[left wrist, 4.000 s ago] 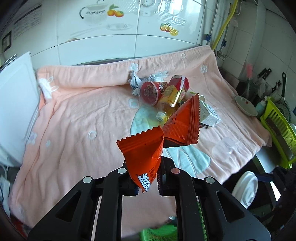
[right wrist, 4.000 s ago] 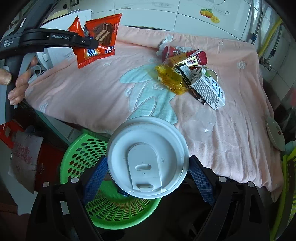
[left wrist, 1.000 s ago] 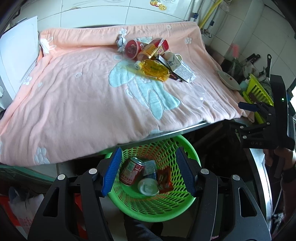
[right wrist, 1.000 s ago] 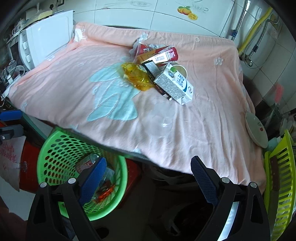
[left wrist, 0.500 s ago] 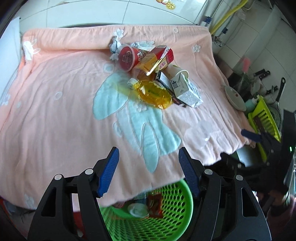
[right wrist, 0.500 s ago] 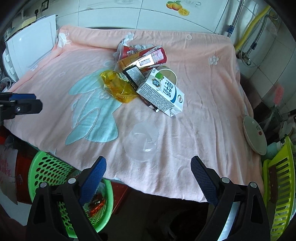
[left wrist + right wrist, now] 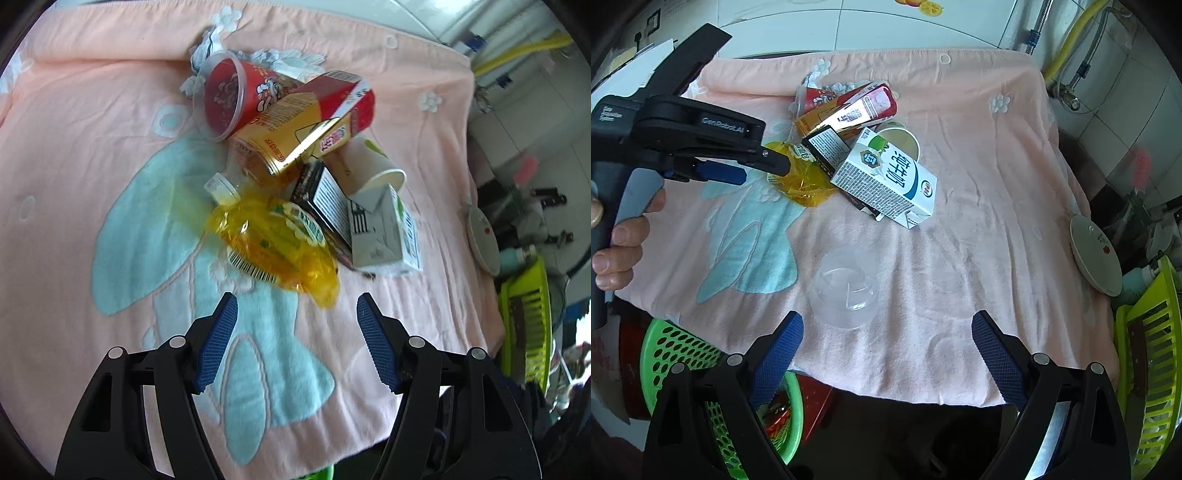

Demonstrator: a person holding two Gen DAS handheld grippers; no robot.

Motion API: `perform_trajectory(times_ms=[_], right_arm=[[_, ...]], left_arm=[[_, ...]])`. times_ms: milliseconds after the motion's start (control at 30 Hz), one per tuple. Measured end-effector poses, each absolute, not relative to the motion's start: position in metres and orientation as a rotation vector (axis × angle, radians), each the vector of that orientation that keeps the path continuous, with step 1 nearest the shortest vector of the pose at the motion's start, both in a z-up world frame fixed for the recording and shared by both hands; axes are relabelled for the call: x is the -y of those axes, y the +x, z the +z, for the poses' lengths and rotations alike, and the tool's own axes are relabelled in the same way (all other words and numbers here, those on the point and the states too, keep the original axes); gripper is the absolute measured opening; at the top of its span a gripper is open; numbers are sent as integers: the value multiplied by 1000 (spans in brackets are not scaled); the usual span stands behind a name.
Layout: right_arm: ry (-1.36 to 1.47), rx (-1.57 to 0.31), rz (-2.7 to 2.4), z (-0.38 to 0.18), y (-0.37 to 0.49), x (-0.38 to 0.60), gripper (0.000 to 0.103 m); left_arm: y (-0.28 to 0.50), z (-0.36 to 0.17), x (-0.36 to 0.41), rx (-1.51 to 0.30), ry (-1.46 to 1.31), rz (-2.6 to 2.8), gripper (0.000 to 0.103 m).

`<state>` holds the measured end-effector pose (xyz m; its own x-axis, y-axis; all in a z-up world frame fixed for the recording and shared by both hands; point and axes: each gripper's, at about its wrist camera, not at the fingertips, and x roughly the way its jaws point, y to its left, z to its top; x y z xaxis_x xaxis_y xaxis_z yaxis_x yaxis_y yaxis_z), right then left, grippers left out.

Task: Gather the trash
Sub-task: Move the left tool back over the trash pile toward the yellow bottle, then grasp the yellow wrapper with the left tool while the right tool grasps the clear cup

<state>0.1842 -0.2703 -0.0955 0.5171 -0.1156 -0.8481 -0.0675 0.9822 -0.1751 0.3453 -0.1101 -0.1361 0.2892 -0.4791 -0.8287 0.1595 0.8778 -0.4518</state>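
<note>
Left gripper (image 7: 297,314) jaws spread wide, holding nothing, low centre of the left wrist view, just short of the yellow bottle (image 7: 275,240). Trash pile sits mid-frame on the pink towel (image 7: 74,155): red cup (image 7: 229,96), red-gold carton (image 7: 314,114), paper cup (image 7: 365,166), milk carton (image 7: 384,232), all touching or overlapping. Right gripper (image 7: 886,339) also wide apart and empty, bottom of the right wrist view, clear plastic cup (image 7: 846,286) lying just ahead of it on the towel. Green basket (image 7: 683,354) at lower left, below the towel edge, with some trash inside.
</note>
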Motion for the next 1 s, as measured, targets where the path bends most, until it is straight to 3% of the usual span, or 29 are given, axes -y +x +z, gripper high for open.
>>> perform_trajectory(times_ms=[333,667,867,1000], right_arm=[[-161,-1064,-29,-104,195,282,89],[-95,-1106,39,-124,215,270,89],[-65,-1123,53,-138,226,268,89],[-64,-1144,64,-149,230,266,83]], left_arm=[[378,-163,121,-1261,-377,-402,64],[382,-162,120,-1245,-405,-486,20],[377,-152,110,-1200,-387,-507,12],[372,-144,96,-1180,-385,-516,10]])
